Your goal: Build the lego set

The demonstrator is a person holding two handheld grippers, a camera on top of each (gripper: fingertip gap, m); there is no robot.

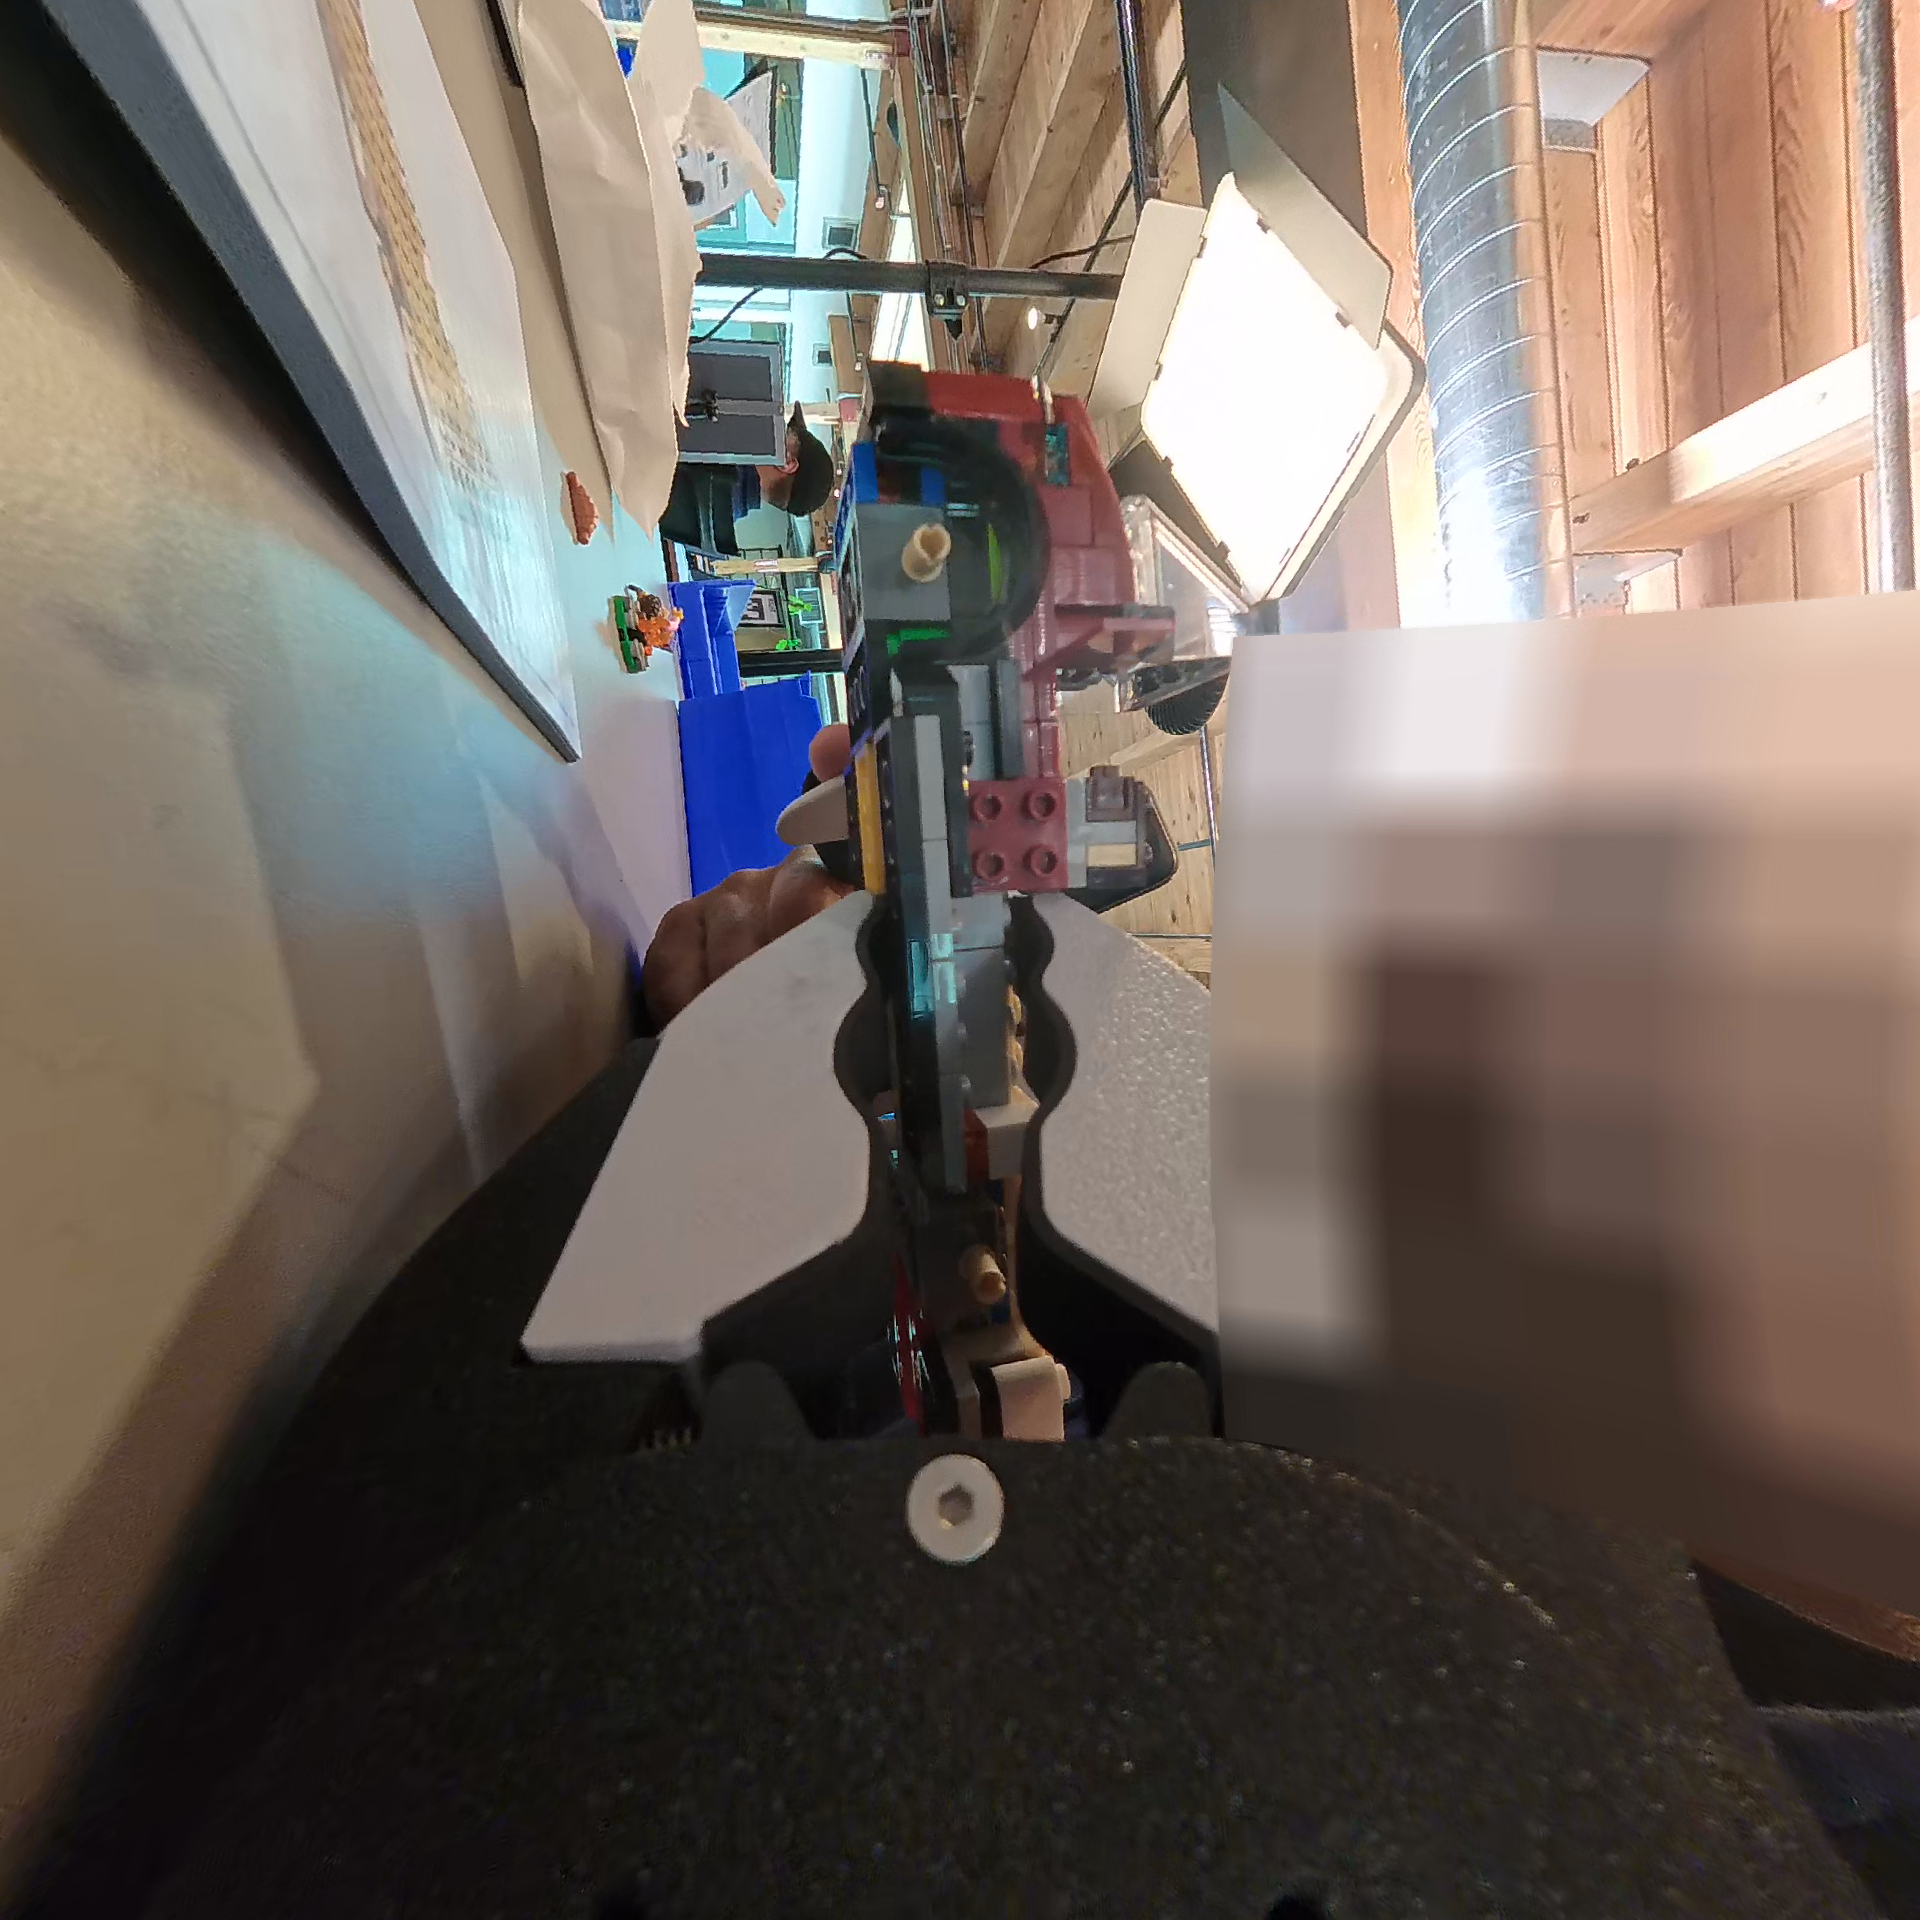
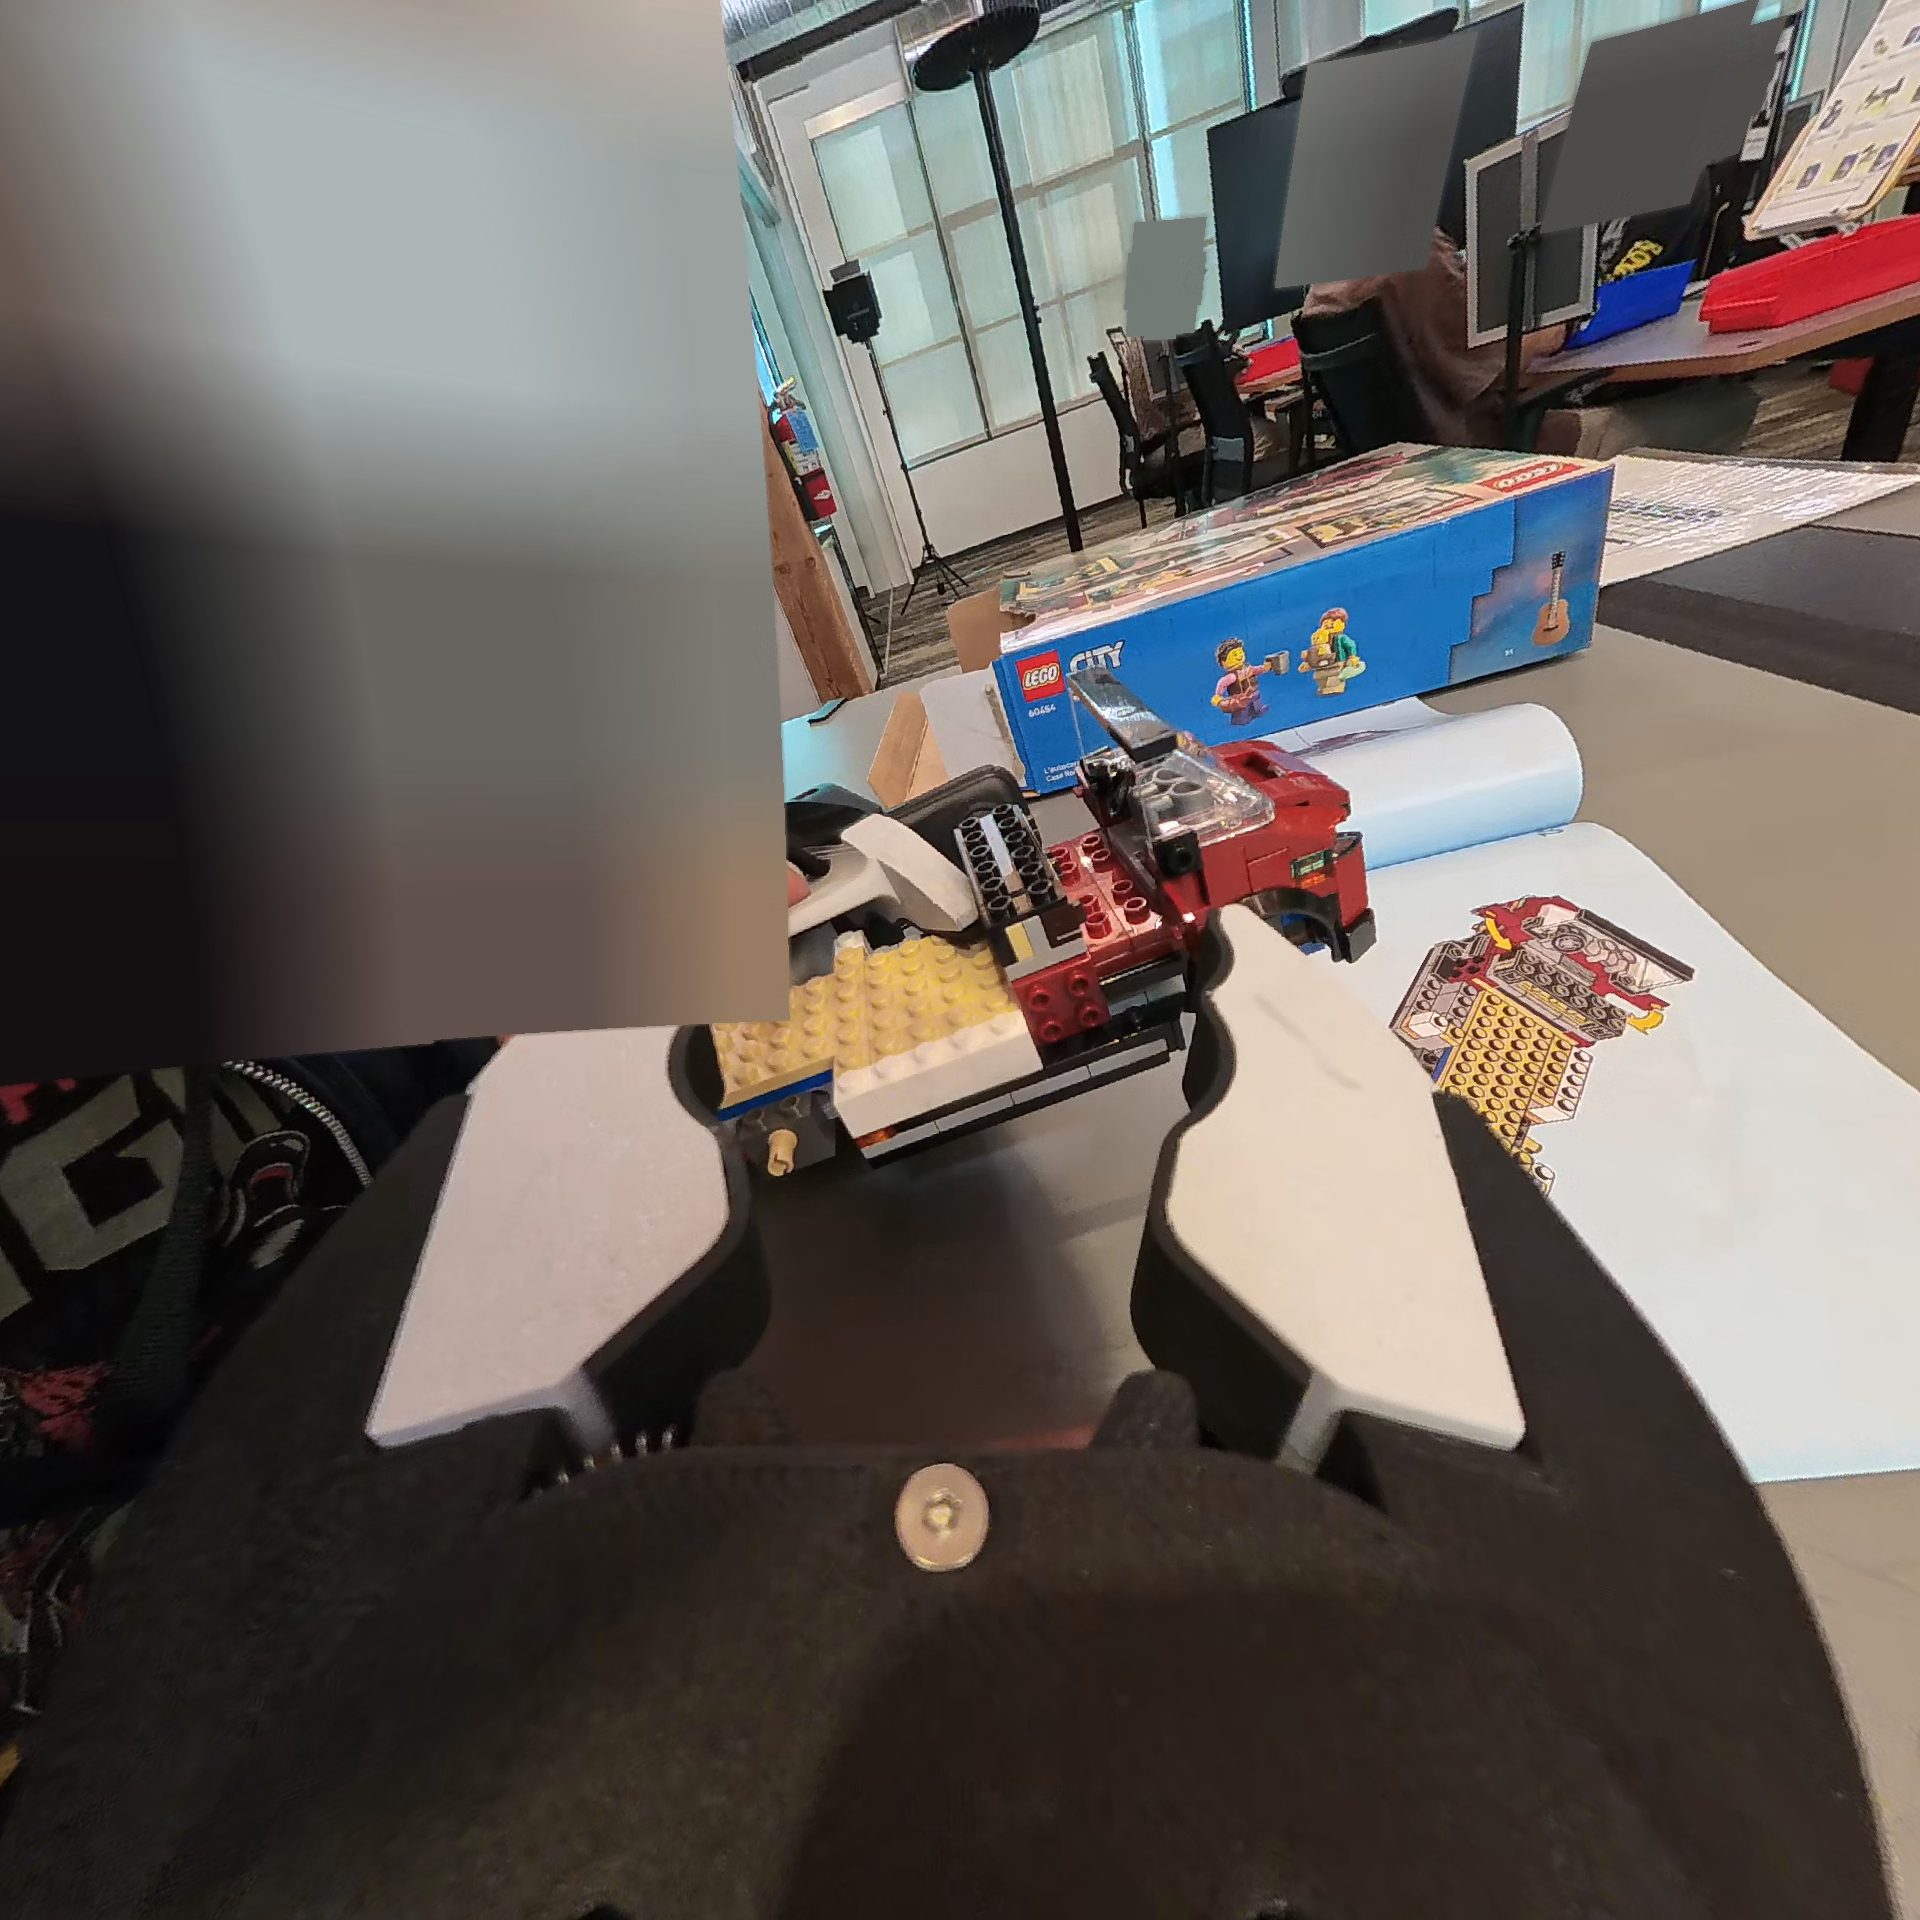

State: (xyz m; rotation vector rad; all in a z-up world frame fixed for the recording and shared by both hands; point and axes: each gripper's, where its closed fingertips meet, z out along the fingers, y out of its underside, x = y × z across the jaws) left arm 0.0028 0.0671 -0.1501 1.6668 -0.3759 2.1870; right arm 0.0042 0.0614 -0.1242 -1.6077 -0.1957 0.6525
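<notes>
Brick-built truck (image 2: 1091,935), dark red at the cab and yellow-studded along its flat bed, is lifted clear of the grey surface (image 2: 1714,707), with the bed toward the left and the cab toward the right in the right wrist view. At the far left of that view the left gripper (image 1: 940,914) comes in from behind a blurred patch; one white fingertip (image 2: 914,883) lies on the bed beside an upright black studded plate (image 2: 1013,862). The left wrist view, turned on its side, shows this gripper's jaws clamped on the thin edge of the truck's grey and black base plates, both white pads pressing the stack, and the cab with its black wheel arch standing beyond the tips. A dark red four-stud brick (image 1: 1018,836) sticks out of the truck just past the pads. A person's hand (image 1: 727,925) shows behind the left finger.

Nearer the middle, the right gripper (image 2: 951,1039) has its jaws wide apart. The truck's bed lies between them; the left pad's tip is hidden by the blur, and the right fingertip (image 2: 1247,956) sits just beside the cab's lower edge, whether touching cannot be told.

To the right, an open instruction booklet (image 2: 1662,1039) lies on the surface, its page showing a drawing of the same truck. Behind it lies a blue toy box (image 2: 1351,623).
</notes>
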